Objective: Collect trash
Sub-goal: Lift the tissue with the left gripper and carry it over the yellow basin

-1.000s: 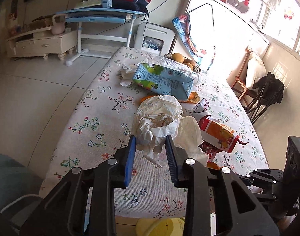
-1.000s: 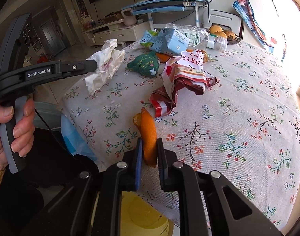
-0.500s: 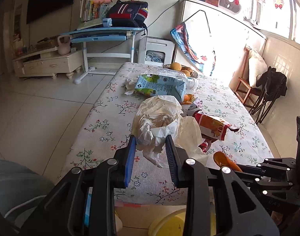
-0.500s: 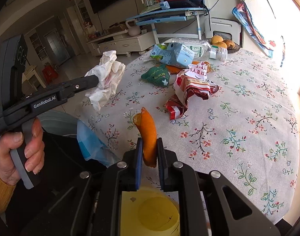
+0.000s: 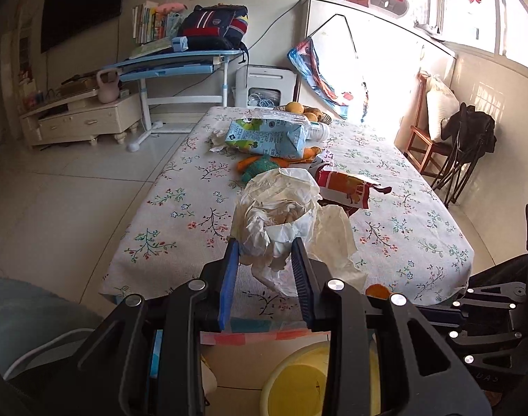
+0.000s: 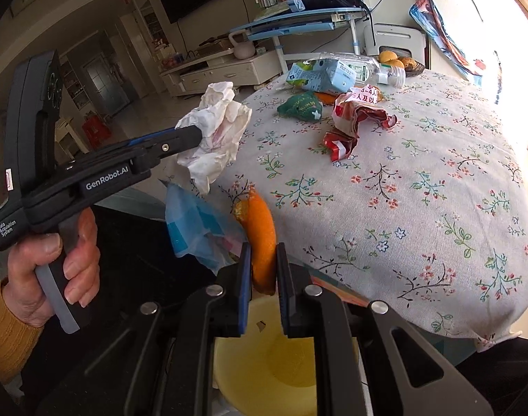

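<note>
Change since a second ago: both loads lifted off the worktop [image 6: 437, 180], carried back past its near edge.
Left hand-held gripper [image 5: 265, 263]: clamped on crumpled tissue [image 5: 278, 218], held in the air.
Right hand-held gripper [image 6: 263, 267]: clamped on orange peel [image 6: 260, 235], above yellow bin [image 6: 284, 364].
Bin alignment for the tissue: probably close; partly hidden.
Remaining: carton [image 5: 267, 137], snack wrapper [image 6: 354, 121].

Your crumpled white tissue [image 5: 281, 218] hangs pinched off the table edge; your curved orange peel [image 6: 261, 239] stands upright, clamped above the yellow bin [image 6: 284, 364].
</note>
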Demonstrator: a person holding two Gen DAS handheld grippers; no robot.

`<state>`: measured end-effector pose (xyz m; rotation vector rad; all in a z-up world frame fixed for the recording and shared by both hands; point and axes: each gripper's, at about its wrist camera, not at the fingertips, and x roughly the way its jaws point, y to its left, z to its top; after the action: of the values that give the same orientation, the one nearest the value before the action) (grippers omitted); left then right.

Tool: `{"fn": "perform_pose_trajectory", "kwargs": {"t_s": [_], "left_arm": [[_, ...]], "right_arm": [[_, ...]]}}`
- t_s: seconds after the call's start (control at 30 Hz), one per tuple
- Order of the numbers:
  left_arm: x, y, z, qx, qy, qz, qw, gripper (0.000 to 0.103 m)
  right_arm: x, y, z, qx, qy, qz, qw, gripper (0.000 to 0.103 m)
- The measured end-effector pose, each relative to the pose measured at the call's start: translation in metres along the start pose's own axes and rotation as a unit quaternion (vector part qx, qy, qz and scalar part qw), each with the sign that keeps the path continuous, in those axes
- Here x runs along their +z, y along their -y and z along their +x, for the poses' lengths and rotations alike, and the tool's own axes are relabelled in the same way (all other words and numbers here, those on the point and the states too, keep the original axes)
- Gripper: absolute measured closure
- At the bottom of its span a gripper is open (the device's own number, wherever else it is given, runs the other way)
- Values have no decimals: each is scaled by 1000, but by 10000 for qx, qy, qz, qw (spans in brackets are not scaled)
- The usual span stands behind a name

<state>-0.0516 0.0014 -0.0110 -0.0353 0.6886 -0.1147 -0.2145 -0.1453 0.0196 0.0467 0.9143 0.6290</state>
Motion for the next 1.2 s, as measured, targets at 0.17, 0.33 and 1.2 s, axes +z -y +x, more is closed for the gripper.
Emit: {"fn": "perform_pose_trajectory", "kwargs": {"t_s": [0.17,0.33,1.2], "left_arm": [[-6,3,-7,-27,-14,53,10000,73],[-13,5,-15,-45,-12,107,9999,73],[-41,33,-28,-309,-251,593,9974,73]], "right_arm": [[-19,-8,0,19,-210,9,9998,88],[-30,-13,1,-3,-377,24,9993,88],[-48,1,-26,-451,129,723,9963,64]]}}
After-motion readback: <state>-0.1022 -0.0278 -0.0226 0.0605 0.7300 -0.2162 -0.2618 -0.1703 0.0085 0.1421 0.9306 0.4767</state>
